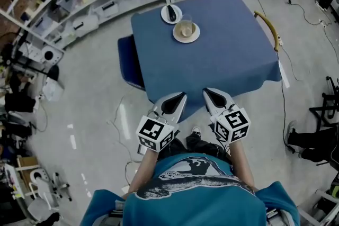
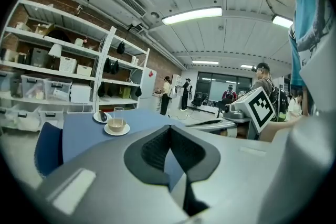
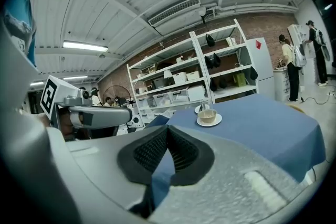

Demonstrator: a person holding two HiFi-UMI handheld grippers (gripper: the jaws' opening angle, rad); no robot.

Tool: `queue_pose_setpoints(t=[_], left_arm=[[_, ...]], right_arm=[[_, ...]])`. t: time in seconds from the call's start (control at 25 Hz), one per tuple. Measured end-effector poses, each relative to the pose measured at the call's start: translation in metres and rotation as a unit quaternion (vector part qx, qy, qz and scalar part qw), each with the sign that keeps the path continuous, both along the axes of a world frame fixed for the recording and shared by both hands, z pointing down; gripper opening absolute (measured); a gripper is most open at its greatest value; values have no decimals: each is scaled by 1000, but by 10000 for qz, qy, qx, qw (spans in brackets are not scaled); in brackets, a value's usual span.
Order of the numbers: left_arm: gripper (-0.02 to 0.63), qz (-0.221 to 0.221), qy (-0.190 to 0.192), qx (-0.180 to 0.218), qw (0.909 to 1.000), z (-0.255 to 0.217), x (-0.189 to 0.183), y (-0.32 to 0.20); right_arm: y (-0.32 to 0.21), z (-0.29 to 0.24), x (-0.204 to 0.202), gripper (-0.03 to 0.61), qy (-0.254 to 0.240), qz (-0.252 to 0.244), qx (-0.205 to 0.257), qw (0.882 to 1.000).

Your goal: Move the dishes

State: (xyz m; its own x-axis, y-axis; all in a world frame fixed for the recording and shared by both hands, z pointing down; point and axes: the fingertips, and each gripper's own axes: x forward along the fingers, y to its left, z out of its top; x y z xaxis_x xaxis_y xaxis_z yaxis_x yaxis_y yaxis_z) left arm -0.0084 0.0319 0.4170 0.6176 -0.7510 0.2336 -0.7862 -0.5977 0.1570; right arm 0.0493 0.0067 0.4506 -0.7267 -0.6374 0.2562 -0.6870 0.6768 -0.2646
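Blue table (image 1: 212, 61) bears 2 saucers (image 1: 195, 37), well beyond closed left gripper (image 1: 181, 95) and right gripper (image 1: 206, 91).

The tabletop (image 1: 222, 61) wears a plain mid-blue cloth, and in the upper middle of the head view it carries a white saucer (image 1: 195, 36) with a beige cup (image 1: 185, 30) and a smaller white plate (image 1: 164, 10) with a black object (image 1: 171, 13). The left gripper (image 1: 180, 96) and right gripper (image 1: 207, 91) are pale grey with black ribbed pads (image 2: 155, 148), each bearing a white marker cube (image 1: 155, 133) patterned with black squares. At the bottom the person's shirt (image 1: 196, 190) is teal with a grey-and-white print, the chair (image 1: 130, 61) is dark blue and the floor (image 1: 90, 114) pale grey.
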Motion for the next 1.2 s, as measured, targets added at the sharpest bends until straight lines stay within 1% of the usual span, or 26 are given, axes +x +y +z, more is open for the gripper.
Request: queue_pose_setpoints(t=[0.12, 0.24, 0.6, 0.8, 1.0, 1.08, 1.2], left_arm=[[14, -18, -213, 1, 9998, 4, 9, 1], [14, -86, -271, -22, 9996, 4, 9, 3], [14, -313, -411, -113, 9986, 7, -4, 9], [14, -339, -361, -108, 9987, 7, -9, -3], [14, -403, 79, -160, 9990, 12, -8, -29], [14, -444, 104, -131, 9989, 13, -6, -45], [14, -450, 27, -98, 9989, 15, -2, -75]], right_arm=[[-1, 7, 8, 3, -49, -50, -63, 10000], [-1, 11, 9, 3, -93, -110, -100, 9998], [6, 17, -3, 3, -219, -305, -209, 9991], [-3, 19, -7, 3, -182, -359, -238, 9989], [-26, 23, -3, 3, -53, -431, -212, 9988], [-40, 24, 0, 3, 9, -486, -195, 9986], [-68, 26, 5, 3, 105, -535, -180, 9983]])
